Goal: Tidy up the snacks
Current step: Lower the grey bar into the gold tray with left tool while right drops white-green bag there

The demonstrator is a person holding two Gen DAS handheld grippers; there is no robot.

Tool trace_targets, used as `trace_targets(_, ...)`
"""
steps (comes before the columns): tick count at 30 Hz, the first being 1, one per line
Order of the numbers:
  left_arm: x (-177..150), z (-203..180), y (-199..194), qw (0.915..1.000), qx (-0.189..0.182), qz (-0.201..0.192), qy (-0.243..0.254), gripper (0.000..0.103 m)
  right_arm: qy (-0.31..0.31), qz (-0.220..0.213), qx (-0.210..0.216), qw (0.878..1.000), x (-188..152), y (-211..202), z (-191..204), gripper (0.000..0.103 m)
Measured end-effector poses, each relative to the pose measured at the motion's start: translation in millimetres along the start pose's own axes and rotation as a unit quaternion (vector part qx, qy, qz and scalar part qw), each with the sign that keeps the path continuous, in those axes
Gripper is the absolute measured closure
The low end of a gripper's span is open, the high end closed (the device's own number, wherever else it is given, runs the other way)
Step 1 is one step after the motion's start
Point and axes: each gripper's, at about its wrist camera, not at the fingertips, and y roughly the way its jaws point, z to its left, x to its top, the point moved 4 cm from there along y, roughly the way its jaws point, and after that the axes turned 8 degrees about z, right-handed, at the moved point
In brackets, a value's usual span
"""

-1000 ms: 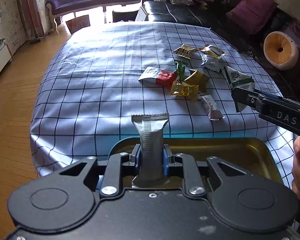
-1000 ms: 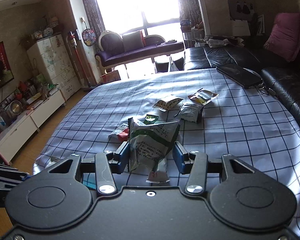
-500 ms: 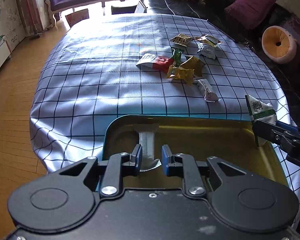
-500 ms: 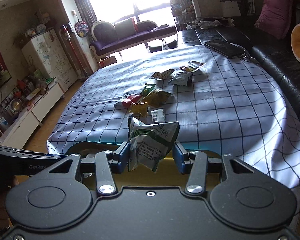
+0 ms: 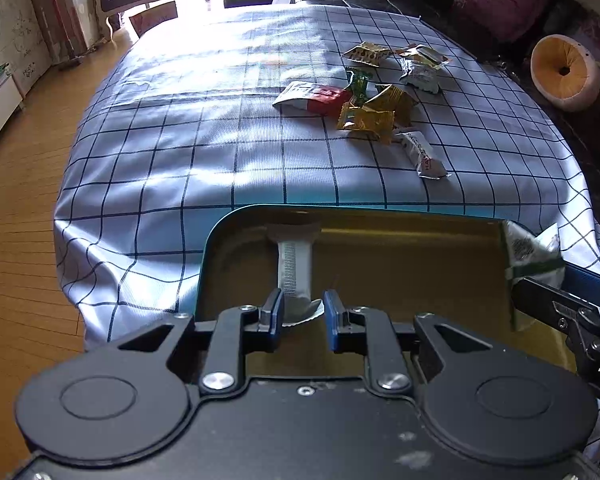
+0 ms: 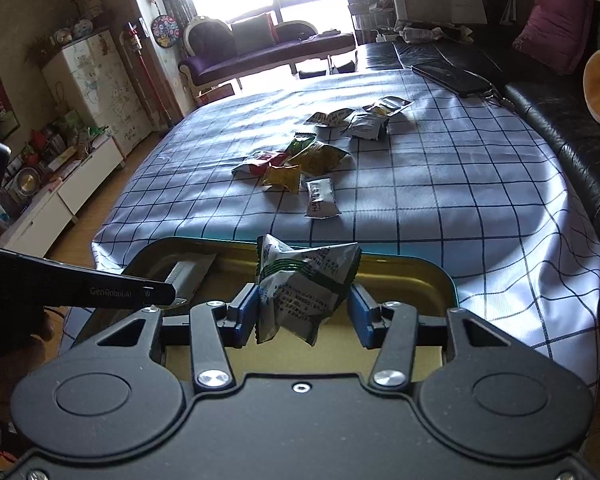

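While the left tongs gape around a silver packet in the tin, the right tongs seemingly clamp a green-white packet.

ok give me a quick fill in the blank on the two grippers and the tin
1. The silver stick packet lies inside the gold ____.
2. The left gripper has its jaws ____ around that packet's end.
3. The right gripper holds a white and ____ snack bag.

Missing words: tin; open; green

Glossy gold metal tray, matt checked cloth, seemingly foil-like silver packet.
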Motion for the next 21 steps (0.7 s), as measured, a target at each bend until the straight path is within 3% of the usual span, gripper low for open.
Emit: trace_targets(21,-1.8,-3.7,5.9,0.9999,0.007,0.005,0.008,0.072,0.003,0.024,-0.005,1.0,-7.0,8.2,-3.2,0.046)
